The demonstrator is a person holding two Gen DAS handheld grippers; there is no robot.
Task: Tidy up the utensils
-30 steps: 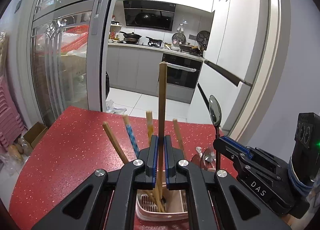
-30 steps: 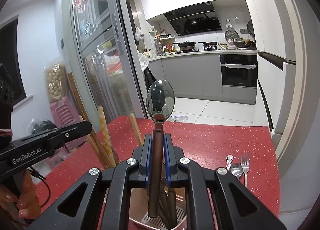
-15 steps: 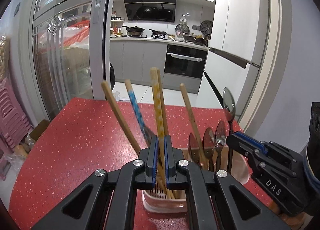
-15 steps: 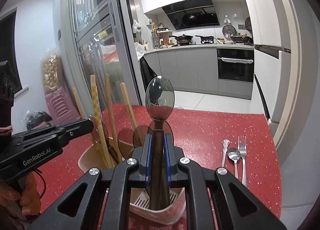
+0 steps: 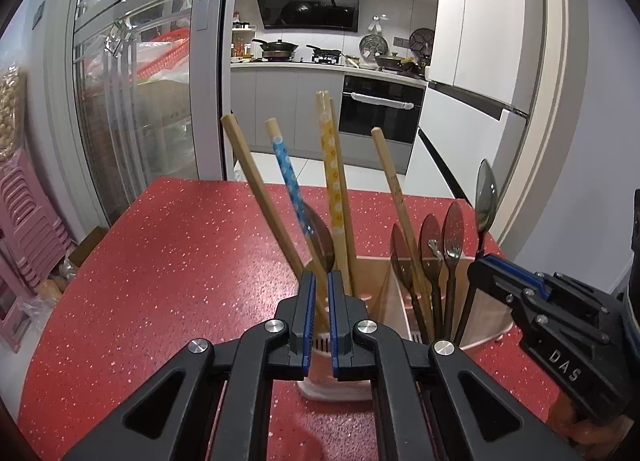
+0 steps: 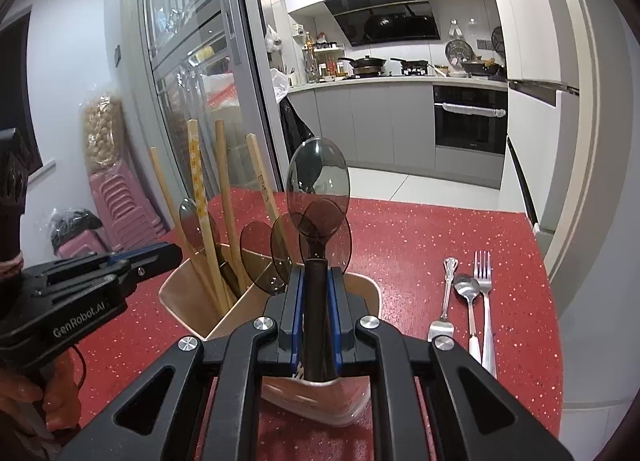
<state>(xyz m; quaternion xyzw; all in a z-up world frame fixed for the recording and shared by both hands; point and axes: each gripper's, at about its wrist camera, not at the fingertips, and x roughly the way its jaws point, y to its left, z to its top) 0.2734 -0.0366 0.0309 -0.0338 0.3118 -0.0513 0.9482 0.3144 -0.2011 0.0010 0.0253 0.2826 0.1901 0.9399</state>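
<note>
A pink utensil holder stands on the red table. Several chopsticks lean in its left compartment and dark spoons in its right one. My left gripper is just above the holder's near rim, its jaws slightly apart, with the chopsticks standing beyond them in the holder. My right gripper is shut on a dark-handled spoon and holds it upright in the spoon compartment; it also shows in the left wrist view.
A small ladle, a small spoon and a fork lie on the table to the right of the holder. A glass sliding door stands left. The table's far edge meets the kitchen floor.
Both grippers came down toward the holder. The left one let its wooden chopstick slide into the holder and let go. The right one lowered the spoon into the spoon compartment.
</note>
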